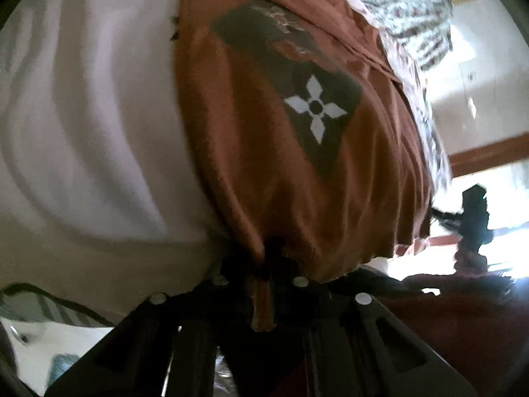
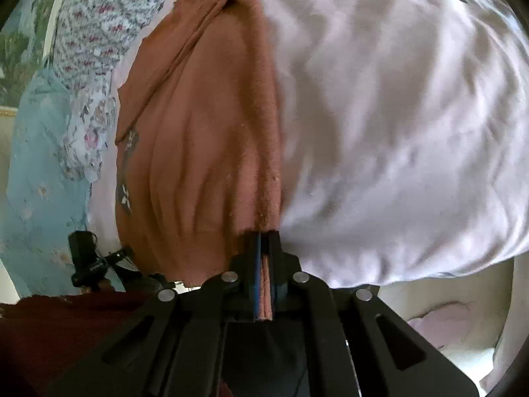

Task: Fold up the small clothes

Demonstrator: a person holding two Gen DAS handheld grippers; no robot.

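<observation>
A small rust-brown shirt with a dark print and a white four-petal mark lies on a pale sheet. My left gripper is shut on the near hem of the shirt, and a strip of brown cloth hangs down between its jaws. In the right wrist view the same shirt lies lengthwise on the sheet. My right gripper is shut on the shirt's near right corner, with the folded edge pinched between the pads. The other gripper shows at the lower left of that view.
A floral patterned cloth lies beyond the shirt, also seen as floral cloth. A light blue fabric lies to the left. A dark red sleeve crosses the lower left. The pale sheet spreads to the right.
</observation>
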